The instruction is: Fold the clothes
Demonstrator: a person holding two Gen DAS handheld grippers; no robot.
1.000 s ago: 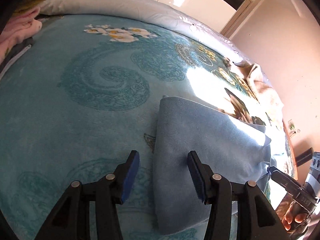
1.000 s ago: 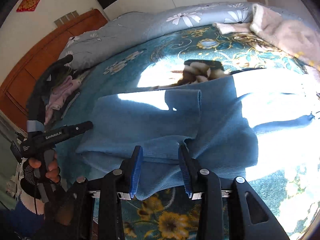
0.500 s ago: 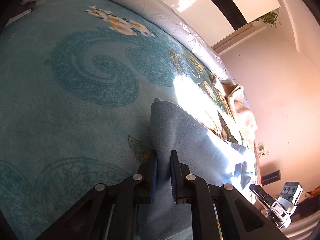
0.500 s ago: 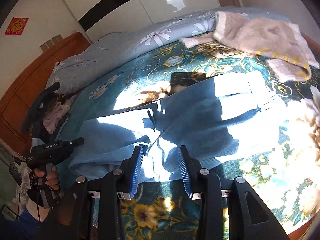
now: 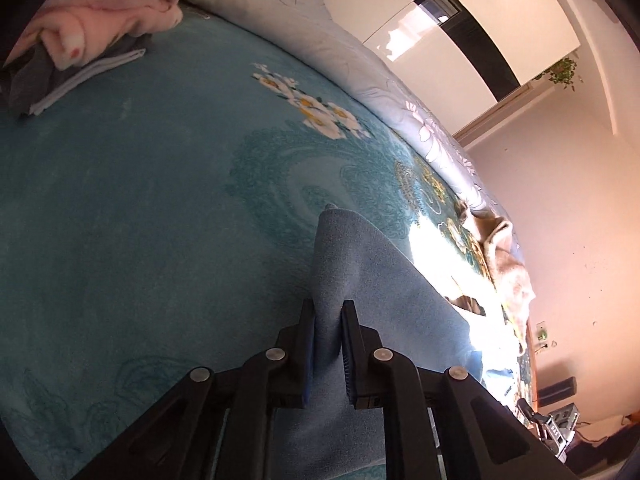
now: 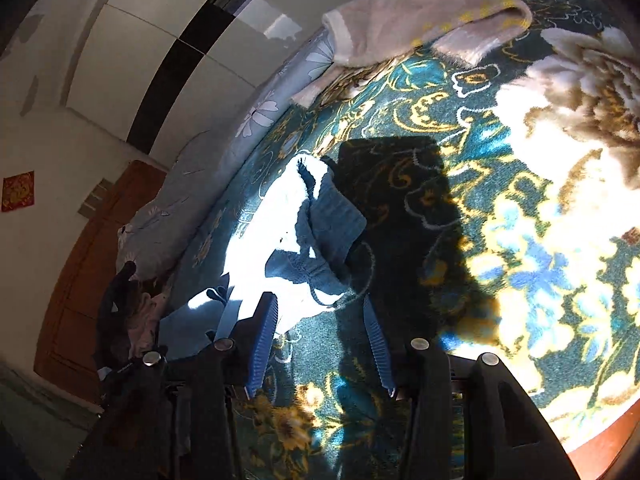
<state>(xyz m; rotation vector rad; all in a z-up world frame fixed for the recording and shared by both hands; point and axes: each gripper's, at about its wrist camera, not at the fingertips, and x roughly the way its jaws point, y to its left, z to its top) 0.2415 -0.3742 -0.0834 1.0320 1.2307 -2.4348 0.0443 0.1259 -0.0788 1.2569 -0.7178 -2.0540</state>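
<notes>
On the bed, in the left wrist view, the left tool point(image 5: 327, 330) is closed narrowly on a raised fold of the blue garment point(image 5: 372, 292). Both blue-padded fingers point(image 5: 349, 344) press the fabric from either side, and the pinched ridge stands up between them and runs forward to a peak. The rest of the garment spreads to the right and toward the camera over the teal patterned blanket point(image 5: 132, 208). A strip of strong sunlight falls across the blanket beyond the garment's far edge. A beige fluffy garment point(image 5: 502, 252) lies further right, near the bed's edge. At upper left sits a small pile with a pink garment point(image 5: 100, 8) on top of grey cloth. A pale floral quilt point(image 5: 360, 68) runs along the far side of the bed.

In the right wrist view, the right tool point(image 6: 320, 344) stands wide apart and holds nothing. Its fingers point(image 6: 264, 340) hover above the blanket point(image 6: 460, 200), just short of the blue garment point(image 6: 320, 236), which lies bunched ahead and to the left, half in glare and half in shadow. Whether the left finger touches the garment's near edge cannot be told. A dark shadow crosses the blanket in front of the tool. The beige fluffy garment point(image 6: 420, 8) lies at the top. No containers appear in either view.
</notes>
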